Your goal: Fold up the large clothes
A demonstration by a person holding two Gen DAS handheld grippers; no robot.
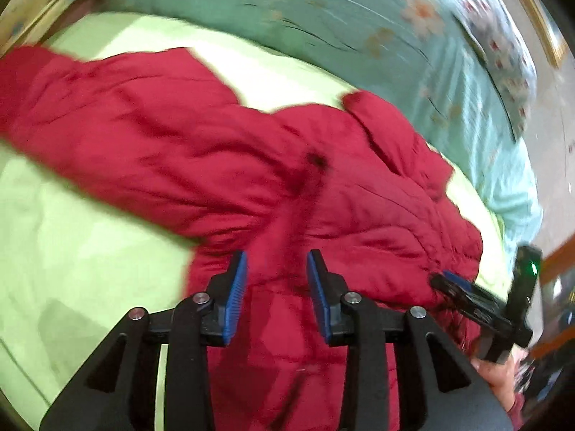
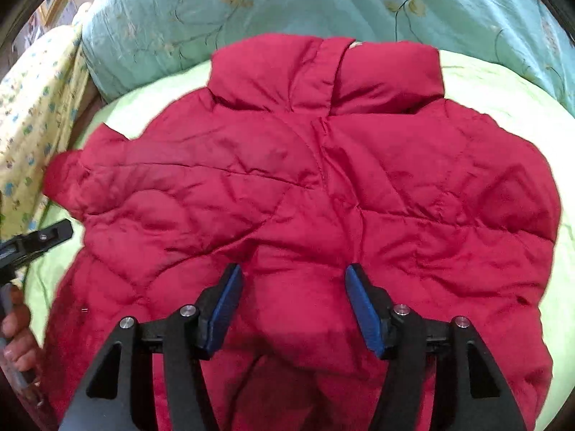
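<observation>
Right wrist view: a red jacket [image 2: 305, 186] lies spread on a bed [image 2: 503, 82], collar at the far end, ahead of the right gripper [image 2: 293, 303].
Right jaws: spread, with puffed red fabric lying under and between them; the pads do not press on it.
Left wrist view: the left gripper [image 1: 276, 296] hangs over the jacket's near part; one sleeve [image 1: 107, 118] runs off to the far left of the jaws.
Left jaws: parted, nothing pinched; jacket below the gap.
Other gripper seen: the right one shows at the lower right of the left view, at the jacket's edge; the left one shows at the left edge of the right view, with a hand [image 2: 18, 337] on its grip.
Beyond the jacket: a teal floral quilt [image 2: 251, 3] is bunched past the collar.
Step in hand, as I judge it: taking hold for a fold.
Doing it well: pinch one layer edge at the hem or sleeve, not the padded middle; keep both grips level so the fold line stays straight; press air out of the padding after laying it over.
Writing: no brand, label or text can be read.
</observation>
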